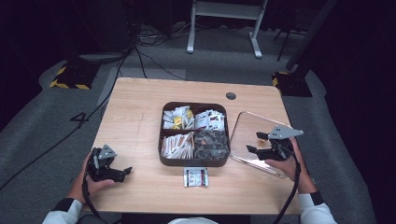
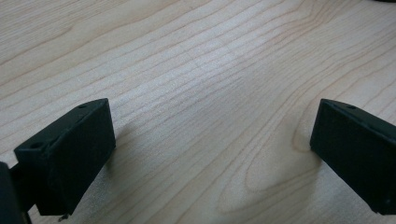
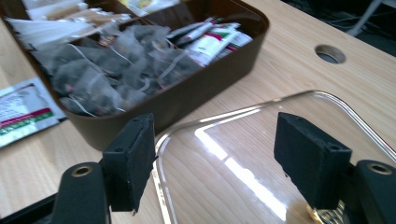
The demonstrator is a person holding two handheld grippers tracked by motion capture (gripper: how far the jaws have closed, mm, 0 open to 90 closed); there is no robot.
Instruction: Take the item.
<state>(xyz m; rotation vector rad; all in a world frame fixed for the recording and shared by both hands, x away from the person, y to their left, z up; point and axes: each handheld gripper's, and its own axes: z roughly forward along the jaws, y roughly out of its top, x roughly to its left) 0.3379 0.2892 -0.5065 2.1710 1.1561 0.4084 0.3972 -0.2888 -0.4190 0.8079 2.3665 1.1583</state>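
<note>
A dark brown box point(image 1: 194, 161) with four compartments stands mid-table, packed with paper sachets and grey tea bags point(image 3: 107, 70). To its right a clear plastic lid point(image 1: 250, 123) lies flat on the wood. My right gripper point(image 1: 256, 142) hangs over the lid's near left part, pointing at the box, jaws open and empty. In the right gripper view the right gripper point(image 3: 217, 140) spans the lid's point(image 3: 243, 172) rim beside the box wall point(image 3: 187, 102). My left gripper point(image 1: 125, 173) rests at the table's front left, open over bare wood, as does the left gripper point(image 2: 215, 123) in its own view.
One red-and-white sachet point(image 1: 195, 177) lies loose on the table just in front of the box, and the sachet point(image 3: 23, 112) lies at the left of the right gripper view. A round cable hole point(image 1: 230, 96) sits behind the box. Cables and a stand's legs lie on the floor beyond the table.
</note>
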